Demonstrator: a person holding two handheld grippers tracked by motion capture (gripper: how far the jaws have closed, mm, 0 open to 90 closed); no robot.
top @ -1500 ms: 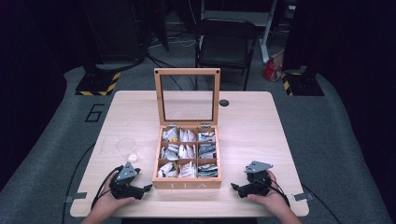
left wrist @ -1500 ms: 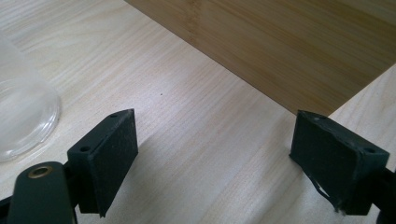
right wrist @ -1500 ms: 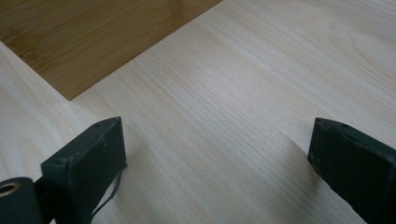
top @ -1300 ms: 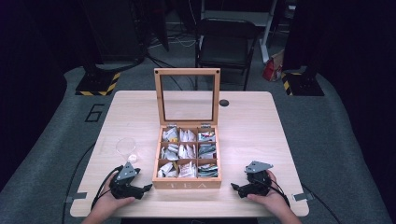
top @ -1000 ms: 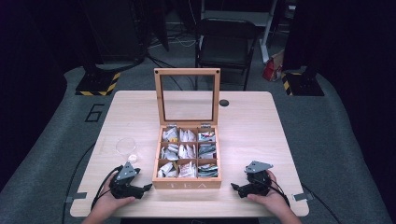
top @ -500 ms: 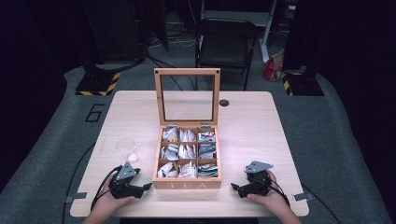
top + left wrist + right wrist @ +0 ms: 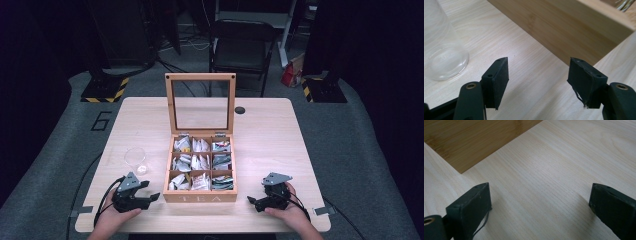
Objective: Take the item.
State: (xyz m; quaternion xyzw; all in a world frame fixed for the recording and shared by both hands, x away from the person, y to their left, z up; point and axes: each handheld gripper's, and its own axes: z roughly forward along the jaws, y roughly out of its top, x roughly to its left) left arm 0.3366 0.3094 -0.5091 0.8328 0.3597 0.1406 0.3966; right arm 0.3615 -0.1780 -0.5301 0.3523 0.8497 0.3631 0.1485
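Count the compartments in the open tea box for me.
9, in a three-by-three grid inside the tea box: three along the hinged back, three across the middle, three at the front. All hold tea packets.

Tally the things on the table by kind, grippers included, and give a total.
Wooden tea box, lid open: 1
Clear glass: 1
Grippers, left gripper and right gripper, fingers apart: 2
Total: 4

Matt wooden table (image 7: 280, 130), clear glass (image 7: 135, 159)
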